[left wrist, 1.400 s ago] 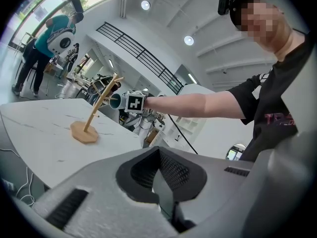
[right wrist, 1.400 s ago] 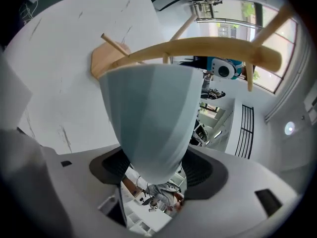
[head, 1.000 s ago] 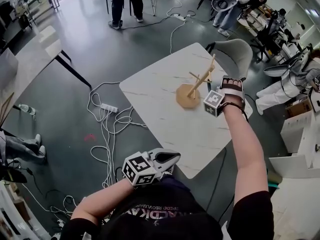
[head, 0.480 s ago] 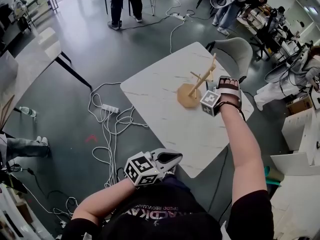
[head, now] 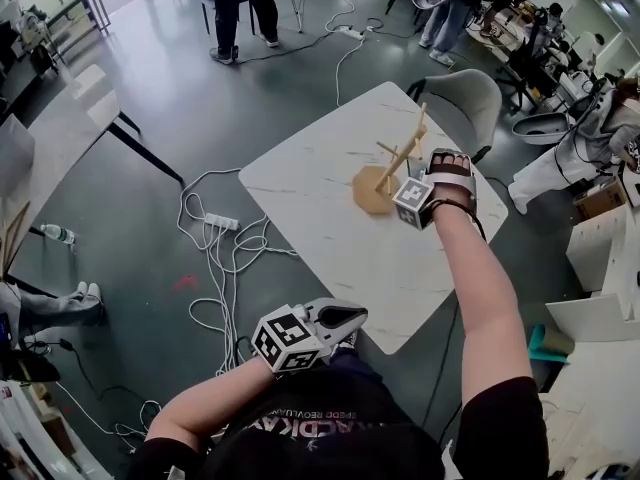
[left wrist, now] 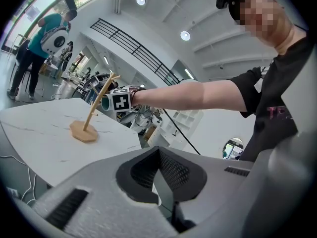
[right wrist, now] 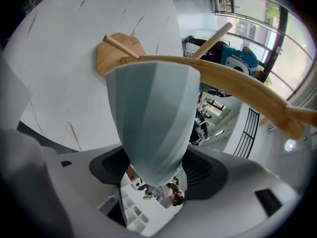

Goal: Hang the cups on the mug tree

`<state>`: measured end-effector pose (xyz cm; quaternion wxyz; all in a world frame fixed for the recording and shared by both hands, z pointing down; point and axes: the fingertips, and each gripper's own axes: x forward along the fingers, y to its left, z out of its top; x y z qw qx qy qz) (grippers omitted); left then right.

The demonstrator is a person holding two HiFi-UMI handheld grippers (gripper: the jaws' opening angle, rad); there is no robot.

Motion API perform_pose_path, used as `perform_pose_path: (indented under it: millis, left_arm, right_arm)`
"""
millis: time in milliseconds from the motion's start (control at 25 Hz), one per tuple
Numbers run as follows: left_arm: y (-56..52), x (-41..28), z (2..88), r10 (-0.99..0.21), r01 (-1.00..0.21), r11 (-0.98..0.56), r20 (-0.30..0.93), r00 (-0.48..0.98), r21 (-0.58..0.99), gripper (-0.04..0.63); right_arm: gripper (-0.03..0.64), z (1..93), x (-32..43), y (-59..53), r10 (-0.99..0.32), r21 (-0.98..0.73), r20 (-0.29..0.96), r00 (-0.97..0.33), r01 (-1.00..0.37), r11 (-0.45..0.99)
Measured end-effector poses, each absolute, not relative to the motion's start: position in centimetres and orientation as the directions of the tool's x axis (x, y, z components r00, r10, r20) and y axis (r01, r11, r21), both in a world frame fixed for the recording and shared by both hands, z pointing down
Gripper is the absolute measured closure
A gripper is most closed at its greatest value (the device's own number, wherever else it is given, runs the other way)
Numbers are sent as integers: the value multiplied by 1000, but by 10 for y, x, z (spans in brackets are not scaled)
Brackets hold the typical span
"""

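The wooden mug tree (head: 392, 166) stands on the white marble table (head: 320, 238) near its far side. My right gripper (head: 408, 188) is right beside the tree, shut on a pale blue-green cup (right wrist: 152, 118). In the right gripper view the cup's rim sits against the tree's trunk (right wrist: 233, 81), with a peg (right wrist: 119, 45) just above it and the tree's base (right wrist: 115, 56) beyond. The head view hides the cup behind the marker cube. The left gripper view shows the cup (left wrist: 104, 103) at the tree (left wrist: 94, 114). My left gripper (head: 343, 320) hovers off the table's near edge, shut and empty.
A grey chair (head: 468, 108) stands behind the table's far corner. A power strip (head: 220, 222) and tangled white cables lie on the floor to the left. Another table (head: 60, 133) is at far left. People stand at the back (head: 235, 8) and sit at the right (head: 560, 163).
My right gripper has carried the cup a little leftward, closer to the mug tree. The left gripper has stayed where it was.
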<state>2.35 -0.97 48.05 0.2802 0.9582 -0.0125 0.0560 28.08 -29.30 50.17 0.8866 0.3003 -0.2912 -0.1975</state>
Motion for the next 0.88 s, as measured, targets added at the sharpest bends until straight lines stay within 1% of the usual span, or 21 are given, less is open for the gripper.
perform_pose_path:
  millis: [240,440,880]
  left_arm:
    - [-7,19,482,12,-54,-842,118,993,537,598]
    - [-7,18,483,12,-54,-841,118,993,538,598]
    - [-6,16,482,24,-40,-846,114,993,532,598]
  right_arm:
    - [293,503,278,-286,-509,661,412,756,137,738]
    - [293,507,280,-288,-517,659,399,757,156,736]
    - [293,503,270,-281,-535,676,432,726,133,725]
